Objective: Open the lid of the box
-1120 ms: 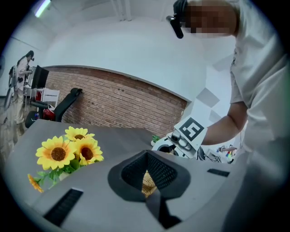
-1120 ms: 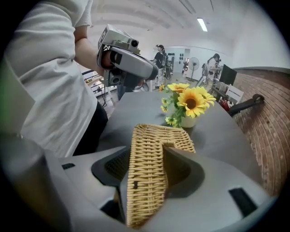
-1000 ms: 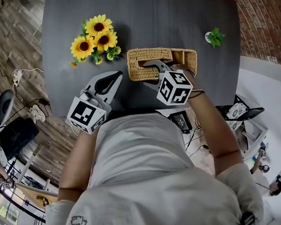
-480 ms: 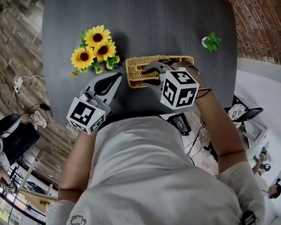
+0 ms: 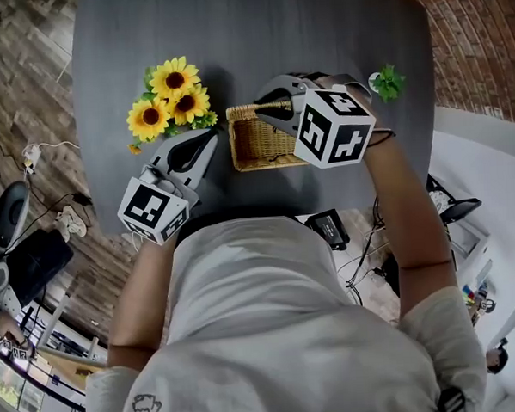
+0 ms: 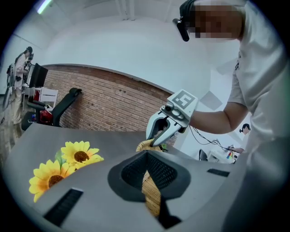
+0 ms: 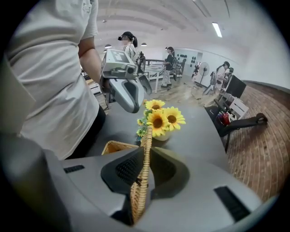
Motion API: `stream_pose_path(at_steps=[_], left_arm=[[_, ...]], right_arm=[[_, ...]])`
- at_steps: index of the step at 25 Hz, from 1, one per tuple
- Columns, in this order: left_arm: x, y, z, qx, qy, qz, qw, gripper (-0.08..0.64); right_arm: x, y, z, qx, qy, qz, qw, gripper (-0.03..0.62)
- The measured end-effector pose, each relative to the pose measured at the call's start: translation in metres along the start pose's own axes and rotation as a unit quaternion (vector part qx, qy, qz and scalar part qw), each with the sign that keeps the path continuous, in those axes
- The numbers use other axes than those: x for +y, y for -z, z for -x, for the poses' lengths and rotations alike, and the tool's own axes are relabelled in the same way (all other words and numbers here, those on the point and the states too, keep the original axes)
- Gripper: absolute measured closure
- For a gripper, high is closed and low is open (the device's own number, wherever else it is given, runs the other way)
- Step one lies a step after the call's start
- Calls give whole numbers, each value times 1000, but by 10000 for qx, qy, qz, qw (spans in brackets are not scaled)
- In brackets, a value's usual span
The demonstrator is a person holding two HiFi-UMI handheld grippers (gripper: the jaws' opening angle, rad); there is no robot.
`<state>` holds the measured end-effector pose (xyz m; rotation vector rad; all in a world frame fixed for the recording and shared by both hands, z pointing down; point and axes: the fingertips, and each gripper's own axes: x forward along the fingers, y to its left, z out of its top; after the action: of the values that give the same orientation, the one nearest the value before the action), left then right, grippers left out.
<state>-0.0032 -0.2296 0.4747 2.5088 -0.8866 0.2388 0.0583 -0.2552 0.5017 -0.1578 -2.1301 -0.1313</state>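
Note:
A wicker box [image 5: 259, 145] stands on the dark grey table [image 5: 317, 25]. Its woven lid [image 5: 263, 107] is tipped up on edge above the box's far side. My right gripper [image 5: 268, 114] has the lid's rim between its jaws, which are closing on it; in the right gripper view the lid [image 7: 146, 154] runs straight through the pads. My left gripper [image 5: 213, 138] lies at the box's left wall. In the left gripper view a strip of wicker [image 6: 152, 195] sits pinched between its jaws, and the right gripper [image 6: 156, 138] holds the lid beyond it.
A bunch of yellow sunflowers [image 5: 170, 98] stands just left of the box, close to the left gripper. A small green plant [image 5: 389, 82] sits at the table's right edge. The person's body is at the table's near edge; cables and chairs lie on the floor around.
The right gripper has risen and moved away from the person with the lid's rim, swinging the lid from flat to upright and exposing the box's inside. The left gripper has stayed in place.

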Motion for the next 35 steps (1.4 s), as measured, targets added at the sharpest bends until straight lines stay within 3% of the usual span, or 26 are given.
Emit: stream_pose_path(at_steps=[8, 17, 20, 27, 31, 35], left_arm=[[14, 11, -7, 57, -72, 124, 9999, 549], [12, 5, -12, 3, 75, 56, 10000, 549], [8, 4, -10, -21, 124, 7, 9999, 549], [0, -3, 3, -84, 11, -95, 9999, 549], [-11, -7, 8, -146, -16, -204, 9997, 549], [-24, -10, 15, -215, -75, -279, 9994, 549]], right_arm=[[-46, 9, -13, -170, -245, -298, 9991, 525], [-51, 11, -15, -188, -248, -266, 9992, 515], [-52, 13, -16, -124, -98, -209, 9997, 508], [-55, 17, -4, -120, 703, -224, 9972, 396], [-51, 21, 16, -281, 1212, -457, 9912, 385], [-29, 23, 28, -582, 1363, -771, 9859, 388]])
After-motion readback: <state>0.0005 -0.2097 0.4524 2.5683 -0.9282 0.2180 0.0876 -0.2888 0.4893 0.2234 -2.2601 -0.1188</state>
